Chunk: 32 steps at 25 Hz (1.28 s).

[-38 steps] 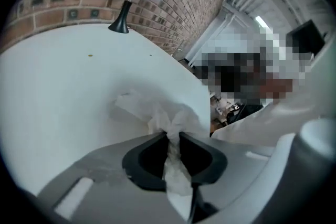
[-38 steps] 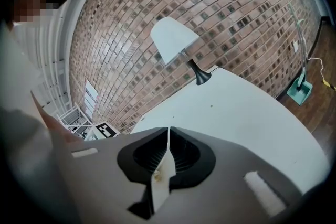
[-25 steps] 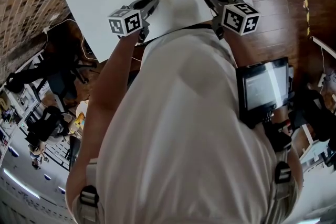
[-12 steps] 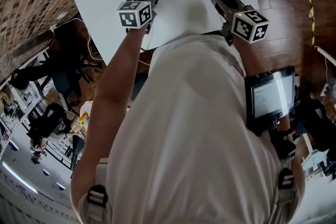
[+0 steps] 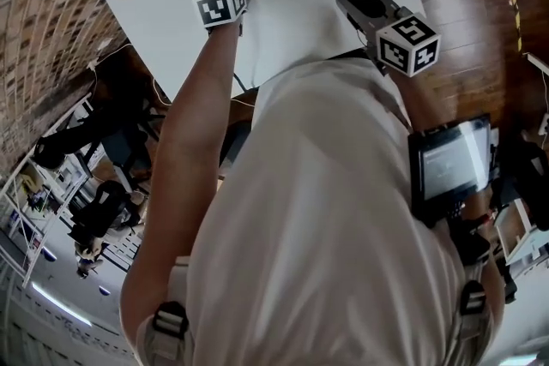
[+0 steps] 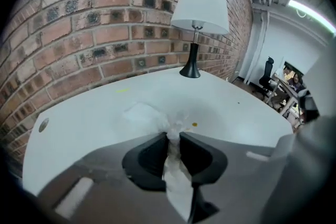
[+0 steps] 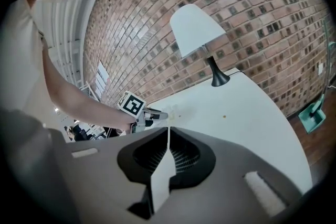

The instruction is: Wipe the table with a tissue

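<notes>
A: Where is the tissue (image 6: 149, 115) right now?
B: Pinched in the jaws of the left gripper (image 6: 173, 136). A narrow twist of it runs between them, and the loose wad fans out past the tips and seems to rest on the white table (image 6: 84, 123), over on its far left part
A: And the right gripper (image 7: 168, 131)?
B: Its jaws are pressed together with nothing in them. It hangs over the near part of the table, well apart from the tissue, so it plays no part in the wiping
A: So how should this stroke go?
B: I'd say tilt low enough that the wad lies on the surface, not the hard tips, and press lightly and evenly. Only a thin twist is gripped, so a heavy drag could pull the tissue out or tear it
A: Anything worth aiming at?
B: A small yellowish speck (image 6: 194, 124) sits just beside the wad, to its right in the left gripper view. Overlapping passes should take it in. The lamp (image 6: 198, 18) stands by the brick wall, well beyond, so strokes ought to stop short of its base
</notes>
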{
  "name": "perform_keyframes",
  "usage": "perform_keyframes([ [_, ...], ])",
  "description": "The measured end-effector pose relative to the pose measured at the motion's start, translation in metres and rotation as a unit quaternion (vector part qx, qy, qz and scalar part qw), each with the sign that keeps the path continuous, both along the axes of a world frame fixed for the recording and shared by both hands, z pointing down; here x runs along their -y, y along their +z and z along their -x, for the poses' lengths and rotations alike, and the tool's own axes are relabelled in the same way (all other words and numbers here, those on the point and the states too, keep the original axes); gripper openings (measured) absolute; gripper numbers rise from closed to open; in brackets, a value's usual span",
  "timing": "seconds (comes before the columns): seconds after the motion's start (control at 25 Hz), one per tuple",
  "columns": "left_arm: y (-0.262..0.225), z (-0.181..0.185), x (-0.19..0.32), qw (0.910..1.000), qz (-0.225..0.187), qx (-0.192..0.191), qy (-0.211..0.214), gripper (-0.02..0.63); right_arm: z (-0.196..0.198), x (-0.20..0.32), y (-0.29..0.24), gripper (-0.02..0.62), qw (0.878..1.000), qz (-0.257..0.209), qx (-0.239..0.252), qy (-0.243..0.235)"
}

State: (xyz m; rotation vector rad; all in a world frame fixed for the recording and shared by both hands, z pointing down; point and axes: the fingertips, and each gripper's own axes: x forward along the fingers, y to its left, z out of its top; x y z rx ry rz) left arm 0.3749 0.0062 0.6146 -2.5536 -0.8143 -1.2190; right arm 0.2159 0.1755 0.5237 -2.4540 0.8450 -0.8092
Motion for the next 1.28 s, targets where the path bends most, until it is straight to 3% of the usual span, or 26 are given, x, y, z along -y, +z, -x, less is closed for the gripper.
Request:
perform_keyframes([
  [0.16, -0.002, -0.022, -0.007, 0.9998, 0.001, -0.019, -0.008, 0.067, 0.005, -0.012, 0.004, 0.017, 1.0, 0.006, 0.009, 0.016],
  [0.36, 0.008, -0.028, -0.018, 0.9998, -0.007, -0.016, 0.008, 0.067, 0.01, -0.026, 0.008, 0.017, 0.999, 0.008, 0.017, 0.037],
  [0.64, 0.023, -0.015, -0.047, 0.9971, 0.045, 0.005, 0.061, 0.063, 0.01, -0.027, 0.007, 0.017, 0.999, 0.003, 0.017, 0.044],
  [0.92, 0.009, 0.015, -0.072, 0.9936, 0.027, 0.028, 0.106, 0.062, 0.009, -0.024, 0.004, 0.018, 0.999, 0.001, 0.015, 0.041],
  [1.08, 0.022, 0.041, -0.09, 0.9851, 0.039, 0.056, 0.158, 0.06, 0.007, -0.02, 0.002, 0.017, 0.999, 0.0, 0.013, 0.042],
  [1.28, 0.014, 0.09, -0.107, 0.9635, 0.045, 0.122, 0.234, 0.06, 0.012, -0.011, -0.007, 0.017, 0.999, 0.002, 0.005, 0.041],
])
